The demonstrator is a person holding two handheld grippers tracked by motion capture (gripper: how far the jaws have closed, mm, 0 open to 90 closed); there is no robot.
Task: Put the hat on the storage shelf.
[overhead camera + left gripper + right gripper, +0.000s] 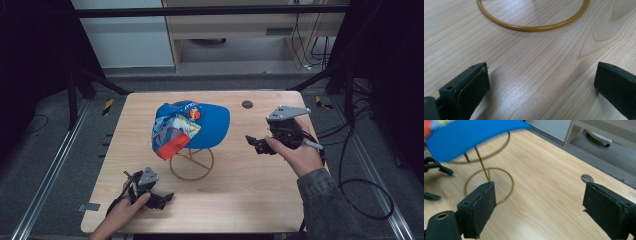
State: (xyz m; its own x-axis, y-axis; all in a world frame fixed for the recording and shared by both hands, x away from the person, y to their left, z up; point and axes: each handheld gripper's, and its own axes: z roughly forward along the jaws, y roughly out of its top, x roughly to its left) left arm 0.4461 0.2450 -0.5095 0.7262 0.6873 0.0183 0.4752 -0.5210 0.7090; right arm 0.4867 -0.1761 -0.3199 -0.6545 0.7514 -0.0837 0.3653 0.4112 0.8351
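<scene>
Blue cap on wire stand, long axis across table. Left gripper near-left of stand, right gripper right; both w/ jaws spread, empty.

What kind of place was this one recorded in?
Probably a lab recording cell: a lone wooden table between floor rails, dark screens at the sides, loose cables on grey carpet, with a cap on a wire stand.

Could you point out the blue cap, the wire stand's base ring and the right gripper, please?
blue cap (212, 127): high view, on its blue crown.
base ring (534, 28): left gripper view, on the ring's near arc.
right gripper (256, 144): high view, between its open fingertips.
</scene>
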